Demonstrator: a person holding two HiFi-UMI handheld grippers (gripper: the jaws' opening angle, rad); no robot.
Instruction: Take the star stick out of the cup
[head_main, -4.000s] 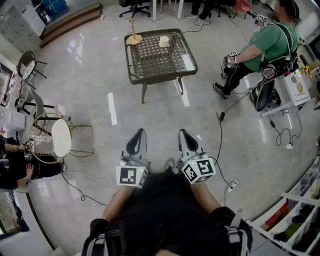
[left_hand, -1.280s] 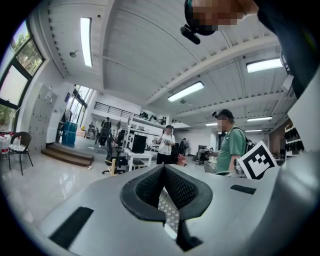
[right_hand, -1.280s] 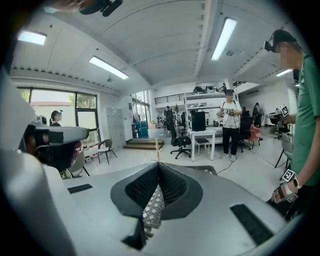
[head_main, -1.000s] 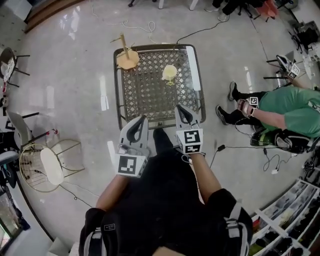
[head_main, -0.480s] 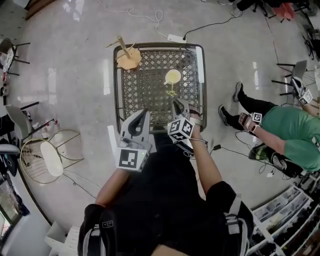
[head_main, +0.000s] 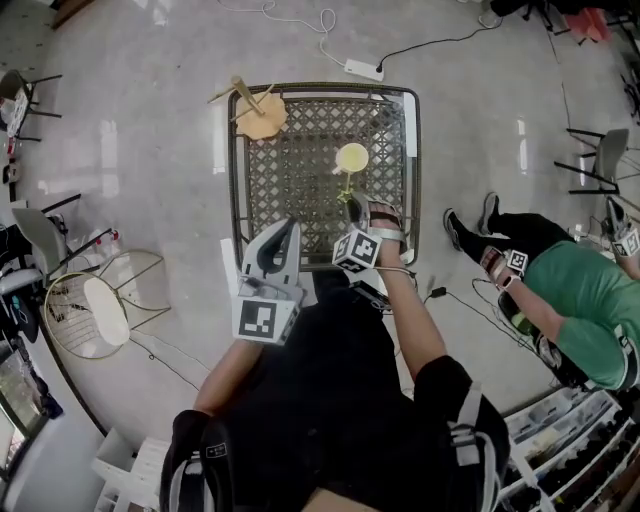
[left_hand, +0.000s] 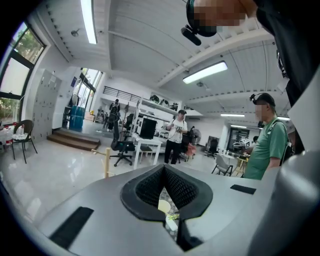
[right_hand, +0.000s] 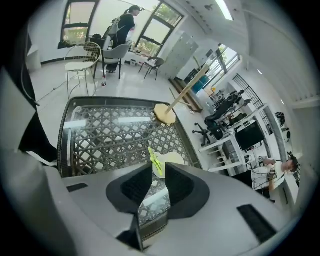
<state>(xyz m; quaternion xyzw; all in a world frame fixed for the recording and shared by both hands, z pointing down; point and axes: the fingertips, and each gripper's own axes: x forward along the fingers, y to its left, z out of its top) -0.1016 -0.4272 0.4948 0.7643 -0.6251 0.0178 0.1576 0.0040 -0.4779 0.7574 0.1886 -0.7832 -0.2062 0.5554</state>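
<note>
A pale yellow cup (head_main: 351, 157) stands on the dark lattice table (head_main: 236, 170). A yellow-green star stick (head_main: 345, 185) leans out of it toward me. My right gripper (head_main: 352, 208) reaches over the table's near edge to the stick. In the right gripper view the star stick (right_hand: 155, 161) rises at the fingertips of the right gripper (right_hand: 159, 167), in front of the cup (right_hand: 172, 159); the jaws stand apart, open. My left gripper (head_main: 282, 232) hangs back at the near edge, left of the cup. In its own view the left gripper (left_hand: 164, 170) is shut and the cup (left_hand: 164, 206) shows through the gap below.
A wooden disc with a slanted peg (head_main: 260, 115) sits on the table's far left corner, and the same peg stand (right_hand: 165, 114) shows in the right gripper view. A seated person in green (head_main: 590, 310) is at right. A wire chair (head_main: 95, 310) stands left. A power strip (head_main: 360, 70) and cables lie on the floor.
I have come up to the table from across the room. In the last second my right gripper has reached forward over the edge to the star stick; the left has stayed back.
</note>
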